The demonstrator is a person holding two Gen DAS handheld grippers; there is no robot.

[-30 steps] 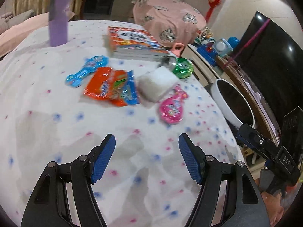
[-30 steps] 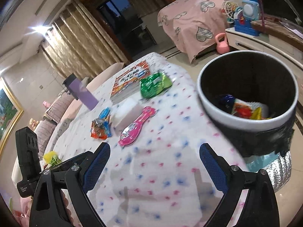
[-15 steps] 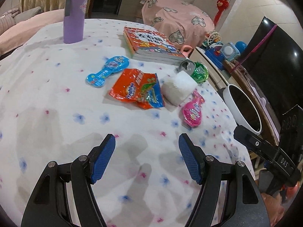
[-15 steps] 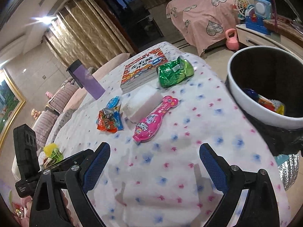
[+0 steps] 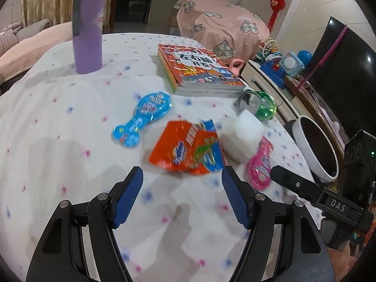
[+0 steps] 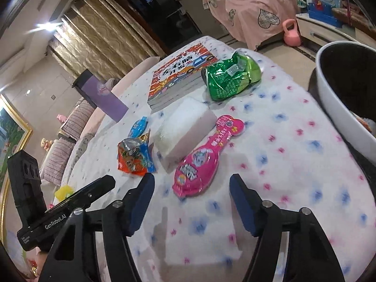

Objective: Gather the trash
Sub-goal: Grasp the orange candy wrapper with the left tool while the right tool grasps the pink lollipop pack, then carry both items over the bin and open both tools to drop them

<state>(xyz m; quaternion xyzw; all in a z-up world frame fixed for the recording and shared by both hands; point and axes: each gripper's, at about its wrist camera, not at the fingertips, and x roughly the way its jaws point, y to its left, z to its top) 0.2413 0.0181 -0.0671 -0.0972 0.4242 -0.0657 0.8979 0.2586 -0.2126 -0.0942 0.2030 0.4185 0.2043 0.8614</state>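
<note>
Two glossy paddle-shaped wrappers (image 6: 206,155) (image 5: 143,119), crinkled orange foil packet (image 5: 185,151), spongy white block (image 6: 183,131)

Both wrist views angled down, close over the table (image 5: 58,108), sharing orange wrapper (image 5: 185,150) and book (image 6: 181,75)

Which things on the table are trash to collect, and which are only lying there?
For the job:
- orange wrapper
- pink wrapper
- blue wrapper
- green bag
- bin

Probably just lying about:
- book
- purple bottle
- white block
</note>
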